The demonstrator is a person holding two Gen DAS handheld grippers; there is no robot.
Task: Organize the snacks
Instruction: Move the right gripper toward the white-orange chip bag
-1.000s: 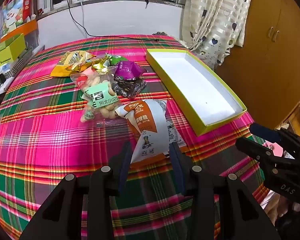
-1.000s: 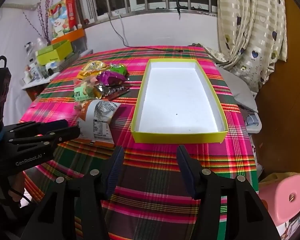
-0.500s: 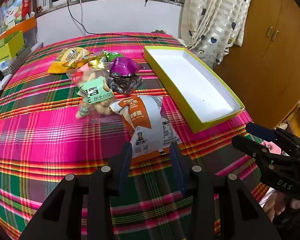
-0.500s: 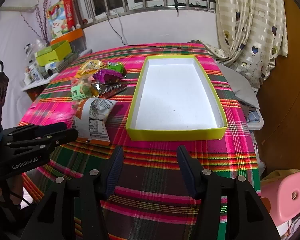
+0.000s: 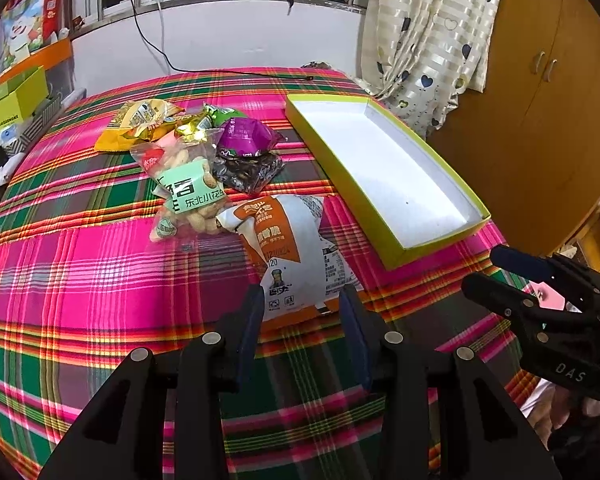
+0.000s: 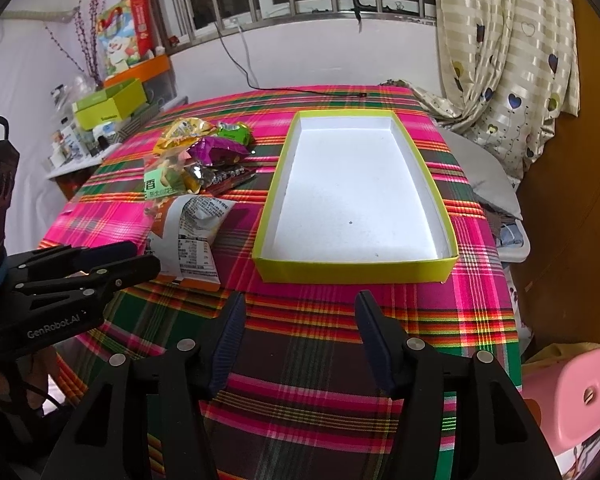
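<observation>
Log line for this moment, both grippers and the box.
left gripper: open, at orange-white snack bag | right gripper: jaws opening, nothing between | yellow box: empty

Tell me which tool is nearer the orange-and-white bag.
Left. The left tool sits right at the orange-and-white bag's near edge, not gripping it; the right tool, jaws opening, faces the box instead.

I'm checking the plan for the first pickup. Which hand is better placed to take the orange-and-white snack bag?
Left. Its tool is open and frames the orange-and-white snack bag's near end. The right tool, opening and holding nothing, faces the yellow-green tray.
</observation>
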